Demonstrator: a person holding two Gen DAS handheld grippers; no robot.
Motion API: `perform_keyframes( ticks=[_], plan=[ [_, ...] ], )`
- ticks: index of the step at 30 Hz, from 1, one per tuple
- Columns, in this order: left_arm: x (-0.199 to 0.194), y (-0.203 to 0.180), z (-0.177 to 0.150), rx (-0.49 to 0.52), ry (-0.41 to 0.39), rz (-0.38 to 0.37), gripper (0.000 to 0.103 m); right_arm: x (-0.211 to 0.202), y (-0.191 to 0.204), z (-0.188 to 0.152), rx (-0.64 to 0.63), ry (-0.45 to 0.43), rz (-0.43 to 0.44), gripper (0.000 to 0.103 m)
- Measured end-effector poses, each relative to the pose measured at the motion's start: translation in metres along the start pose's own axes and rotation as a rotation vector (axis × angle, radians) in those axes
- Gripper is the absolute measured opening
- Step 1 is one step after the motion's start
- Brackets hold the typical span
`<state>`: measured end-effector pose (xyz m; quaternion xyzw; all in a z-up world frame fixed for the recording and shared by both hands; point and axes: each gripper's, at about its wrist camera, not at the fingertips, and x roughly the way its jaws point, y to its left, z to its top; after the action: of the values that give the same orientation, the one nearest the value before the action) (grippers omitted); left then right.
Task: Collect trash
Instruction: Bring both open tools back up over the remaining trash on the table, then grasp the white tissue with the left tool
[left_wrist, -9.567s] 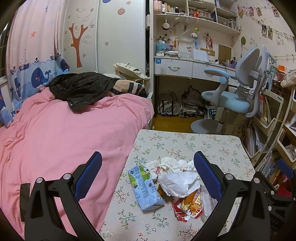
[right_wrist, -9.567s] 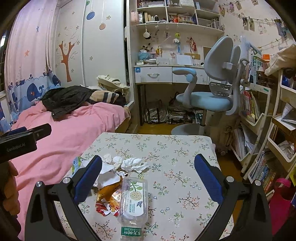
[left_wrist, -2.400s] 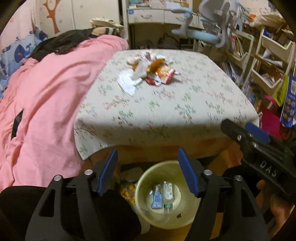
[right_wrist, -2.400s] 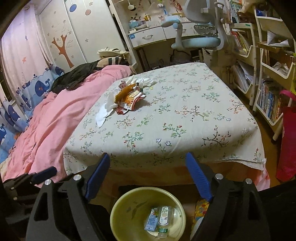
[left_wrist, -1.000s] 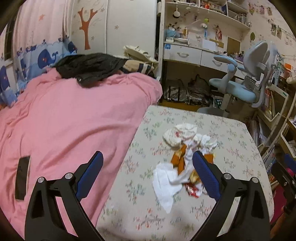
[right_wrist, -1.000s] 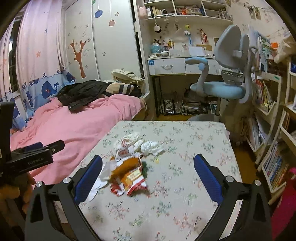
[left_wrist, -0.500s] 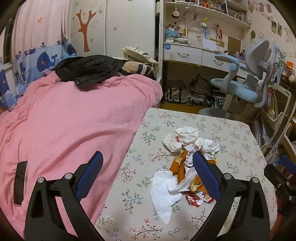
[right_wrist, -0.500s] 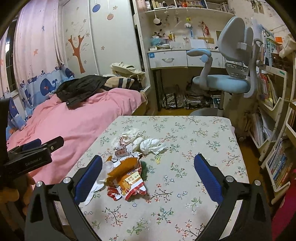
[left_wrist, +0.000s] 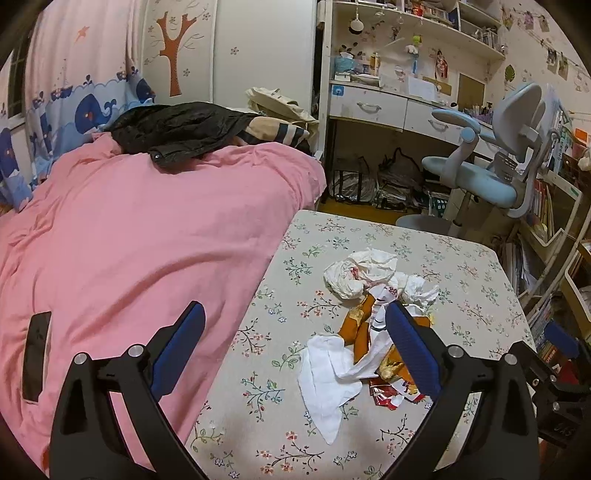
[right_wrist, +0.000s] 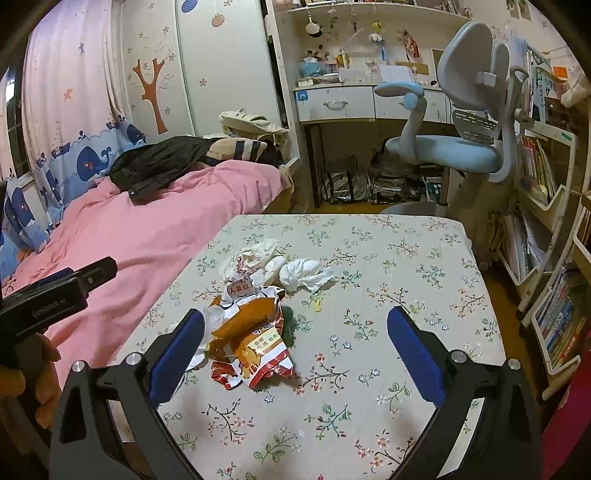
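Crinkled foil and soft paper make up the remaining trash: an orange snack wrapper (right_wrist: 255, 339), a flat white tissue sheet (left_wrist: 328, 376) and balled white tissues (right_wrist: 303, 275), heaped mid-bench on the floral-cloth bench (right_wrist: 406, 258). Left claw (left_wrist: 295, 350) and right claw (right_wrist: 295, 350) both gape empty above it, seemingly poised to pinch.

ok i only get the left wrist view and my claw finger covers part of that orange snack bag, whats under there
Observer: The right wrist view shows the whole orange snack bag, printed side up, with a red and white striped end nearest the camera.
Operator: anything tucked beside it
Observer: Something dark green pokes out at the bag's right side; I cannot tell what it is.
Operator: right claw holding anything
Observer: No, the right claw is open and empty.
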<state>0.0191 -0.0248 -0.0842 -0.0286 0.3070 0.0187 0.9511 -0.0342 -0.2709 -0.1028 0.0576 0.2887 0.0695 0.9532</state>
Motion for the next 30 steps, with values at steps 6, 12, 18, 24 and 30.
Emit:
perform_keyframes(
  ticks=[6, 12, 18, 24, 30],
  plan=[
    [0.002, 0.0, 0.0, 0.0, 0.006, 0.002, 0.094, 0.004, 0.001, -0.002, -0.002, 0.017, 0.003, 0.095],
    [0.01, 0.006, 0.001, 0.008, 0.034, 0.037, 0.095, 0.012, 0.005, -0.004, -0.023, 0.041, 0.006, 0.095],
    [0.032, 0.041, 0.001, -0.088, 0.131, 0.089, 0.095, 0.032, 0.006, -0.009, -0.052, 0.107, 0.004, 0.095],
    [0.051, 0.046, -0.008, -0.086, 0.202, 0.09, 0.095, 0.057, 0.006, -0.017, -0.048, 0.191, 0.029, 0.095],
    [0.07, 0.028, -0.022, -0.011, 0.277, 0.065, 0.094, 0.082, 0.007, -0.024, -0.033, 0.261, 0.056, 0.088]
  ],
)
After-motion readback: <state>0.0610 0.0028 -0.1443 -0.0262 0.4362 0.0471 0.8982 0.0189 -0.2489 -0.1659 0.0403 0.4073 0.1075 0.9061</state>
